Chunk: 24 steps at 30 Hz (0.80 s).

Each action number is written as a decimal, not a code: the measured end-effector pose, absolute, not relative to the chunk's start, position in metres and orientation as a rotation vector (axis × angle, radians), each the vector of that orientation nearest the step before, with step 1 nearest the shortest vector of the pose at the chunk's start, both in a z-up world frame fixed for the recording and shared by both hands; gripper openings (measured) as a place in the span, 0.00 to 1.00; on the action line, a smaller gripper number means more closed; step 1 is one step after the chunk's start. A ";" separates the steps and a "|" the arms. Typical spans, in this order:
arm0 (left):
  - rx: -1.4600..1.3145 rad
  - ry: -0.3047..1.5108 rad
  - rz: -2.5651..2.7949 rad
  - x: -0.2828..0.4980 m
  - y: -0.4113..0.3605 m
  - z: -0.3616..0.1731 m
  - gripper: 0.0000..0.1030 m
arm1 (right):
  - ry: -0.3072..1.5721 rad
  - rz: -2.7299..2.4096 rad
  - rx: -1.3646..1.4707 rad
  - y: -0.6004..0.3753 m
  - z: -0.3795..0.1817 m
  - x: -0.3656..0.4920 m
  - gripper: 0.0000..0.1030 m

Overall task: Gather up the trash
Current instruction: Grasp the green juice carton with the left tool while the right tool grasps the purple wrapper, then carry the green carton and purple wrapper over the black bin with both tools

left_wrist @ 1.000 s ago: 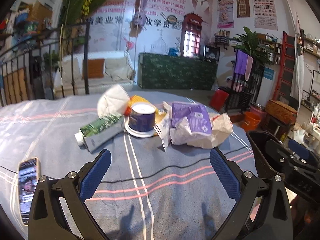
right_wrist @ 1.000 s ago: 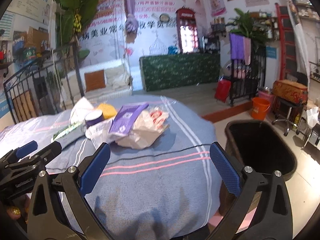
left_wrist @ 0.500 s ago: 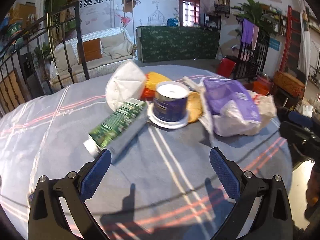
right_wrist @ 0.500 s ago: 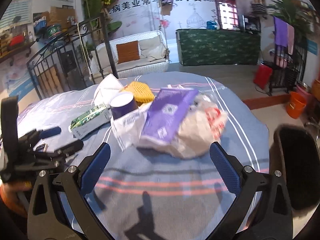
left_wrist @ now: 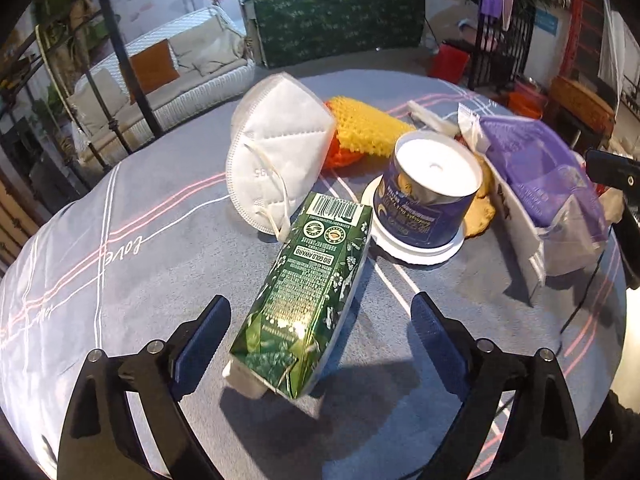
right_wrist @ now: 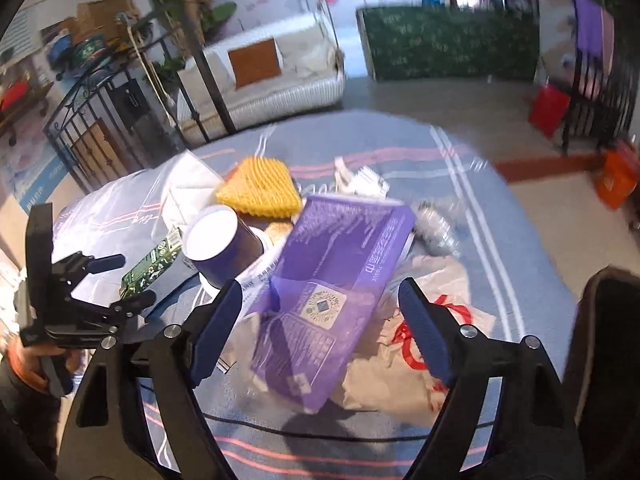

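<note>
Trash sits heaped on the round counter [left_wrist: 132, 216] under a grey striped cloth; nothing looks collected yet. Nearest, in the left wrist view, one green carton [left_wrist: 308, 296] lies on its side between the pads of the left tool [left_wrist: 320, 332], which are wide apart and not touching it; the jaws have just been closing a little. In the right wrist view one purple tissue pack [right_wrist: 332, 280] lies between the pads of the right tool [right_wrist: 320, 312], likewise wide, unclamped, and just closing a little; beneath it one crumpled white bag with red print [right_wrist: 412, 344]. Step in hand, as I judge it: the approach to a first pick with each tool. Next move calls for lowering until the pads straddle each item's sides, then closing fully; the soft pack may buckle. Farther: one purple tub [left_wrist: 428, 196] upside down on its white lid, one white face mask [left_wrist: 276, 148], one yellow knitted piece [left_wrist: 368, 128] over something orange, and clear crumpled wrapping [right_wrist: 436, 220], count unclear. Dark bin [right_wrist: 608, 344] at right edge, off the counter.
</note>
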State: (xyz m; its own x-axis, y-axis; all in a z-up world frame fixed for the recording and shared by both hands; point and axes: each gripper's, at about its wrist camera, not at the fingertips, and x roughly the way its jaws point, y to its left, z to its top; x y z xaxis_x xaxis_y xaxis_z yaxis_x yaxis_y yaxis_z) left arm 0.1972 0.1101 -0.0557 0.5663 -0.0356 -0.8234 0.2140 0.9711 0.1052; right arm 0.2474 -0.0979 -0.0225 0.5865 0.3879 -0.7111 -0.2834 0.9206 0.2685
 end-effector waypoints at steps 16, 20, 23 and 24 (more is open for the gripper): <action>0.085 1.017 -0.123 0.211 0.124 -0.065 0.47 | 0.880 0.498 0.273 -0.095 -0.038 0.265 0.11; 0.035 0.995 -0.127 0.202 0.123 -0.060 0.47 | 0.819 0.501 0.244 -0.092 -0.023 0.252 0.05; 0.015 0.952 -0.122 0.192 0.119 -0.053 0.47 | 0.774 0.536 0.267 -0.095 -0.010 0.240 0.03; -0.002 0.934 -0.121 0.186 0.119 -0.050 0.47 | 0.754 0.549 0.265 -0.094 -0.004 0.234 0.03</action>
